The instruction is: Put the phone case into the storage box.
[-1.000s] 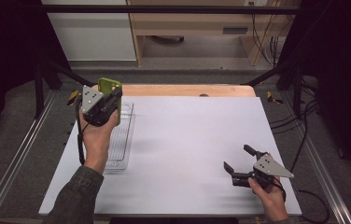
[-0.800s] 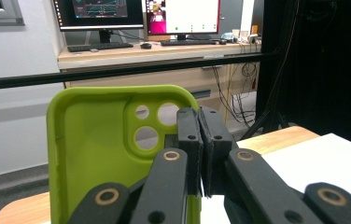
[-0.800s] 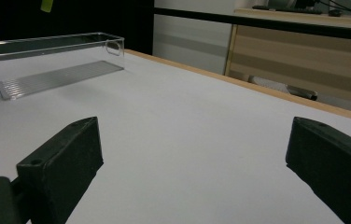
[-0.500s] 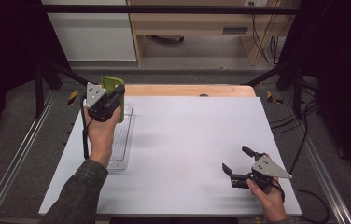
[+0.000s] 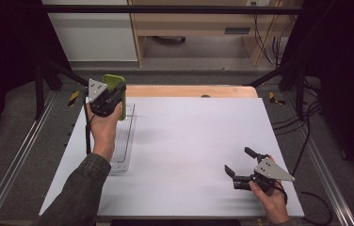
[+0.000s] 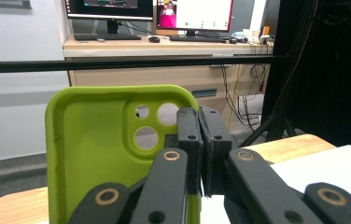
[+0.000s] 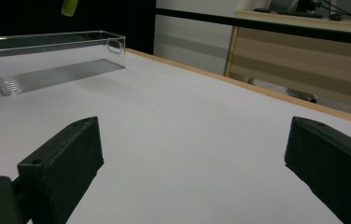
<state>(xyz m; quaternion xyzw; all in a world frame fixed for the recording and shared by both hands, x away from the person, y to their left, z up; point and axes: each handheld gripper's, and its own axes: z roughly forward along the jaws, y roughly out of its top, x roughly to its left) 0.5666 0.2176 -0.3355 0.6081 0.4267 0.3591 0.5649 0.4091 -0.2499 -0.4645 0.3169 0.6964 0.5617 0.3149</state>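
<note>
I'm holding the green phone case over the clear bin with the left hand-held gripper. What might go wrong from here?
1. The left hand-held gripper pinches the phone case only at one side edge, so it may swing or slip out.
2. The bin is narrow; the upright case could catch its rim and land on the table.
3. The bin looks light, so a bump might shove it.

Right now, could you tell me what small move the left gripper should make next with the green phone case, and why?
Probably lower it straight down. The left gripper is shut on the edge of the green phone case, holding it upright above the far end of the clear bin, which looks empty. The right gripper rests open on the table, well away.
</note>
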